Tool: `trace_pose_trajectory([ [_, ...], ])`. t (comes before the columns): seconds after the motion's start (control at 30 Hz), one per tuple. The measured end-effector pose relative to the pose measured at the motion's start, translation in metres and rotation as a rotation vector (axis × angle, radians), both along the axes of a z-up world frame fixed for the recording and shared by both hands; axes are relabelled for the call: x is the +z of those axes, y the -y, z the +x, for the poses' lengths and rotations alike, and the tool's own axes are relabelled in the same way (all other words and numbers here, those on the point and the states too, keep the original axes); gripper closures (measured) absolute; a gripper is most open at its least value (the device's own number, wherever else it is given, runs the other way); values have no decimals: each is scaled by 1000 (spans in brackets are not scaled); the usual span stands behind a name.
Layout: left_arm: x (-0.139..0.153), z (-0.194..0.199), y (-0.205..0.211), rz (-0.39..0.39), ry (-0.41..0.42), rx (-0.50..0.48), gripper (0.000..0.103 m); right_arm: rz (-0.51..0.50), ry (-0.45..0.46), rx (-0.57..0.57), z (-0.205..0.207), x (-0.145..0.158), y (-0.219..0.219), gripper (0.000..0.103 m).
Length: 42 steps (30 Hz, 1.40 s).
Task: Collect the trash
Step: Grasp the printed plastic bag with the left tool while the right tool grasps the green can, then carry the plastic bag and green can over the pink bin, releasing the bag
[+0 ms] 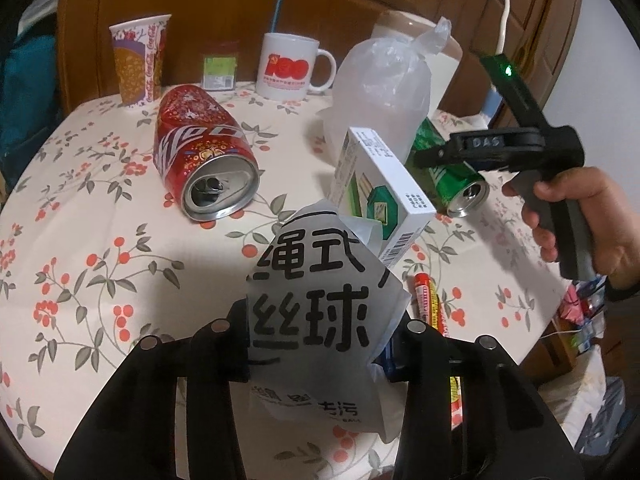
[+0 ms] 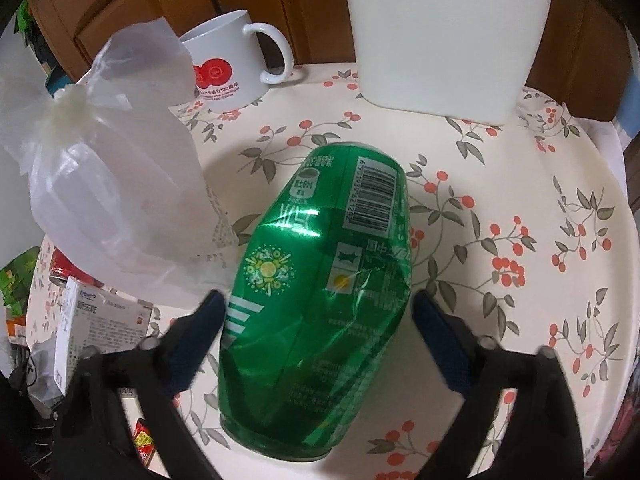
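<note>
My left gripper is shut on a grey paper packet printed with large black characters, holding it just above the floral tablecloth. A dented green can lies on its side between the fingers of my right gripper. Those jaws stand open, with a thin gap at each blue pad. In the left wrist view a hand holds the right gripper over the green can. A red can lies on its side at the left.
A white-and-green box tilts behind the packet, with a knotted plastic bag further back. A paper cup, small jar and white mug line the back. A red wrapper lies right. A white container stands behind the green can.
</note>
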<state>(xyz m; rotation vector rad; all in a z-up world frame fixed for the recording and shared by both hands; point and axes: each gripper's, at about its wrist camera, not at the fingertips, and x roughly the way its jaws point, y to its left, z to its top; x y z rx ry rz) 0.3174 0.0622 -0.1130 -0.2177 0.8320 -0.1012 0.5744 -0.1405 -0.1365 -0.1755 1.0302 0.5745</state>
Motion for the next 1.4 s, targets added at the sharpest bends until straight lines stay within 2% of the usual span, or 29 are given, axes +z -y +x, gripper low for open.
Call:
trace_pose_trajectory([
  [0.3,6,-13,-3,-24,25,4,61,34,23,19,-7,4,8,22],
  [0.6,27,-41,3,-28,75,-11,61,145,66,40,-35,28,42,24],
  [0.8,41,-71,8,-33,109,-29,61,214,138,95,-86,52,74,24],
  [1.07,49,-124,25,-30,129,-57,61,299,238,228,-184,74,121,24],
  [1.27,32,-171,43,-42,95,-87,61,315,277,332,-250,71,142,24],
  [1.4,9,-193,55,-72,44,-101,61,296,271,380,-282,52,150,24],
])
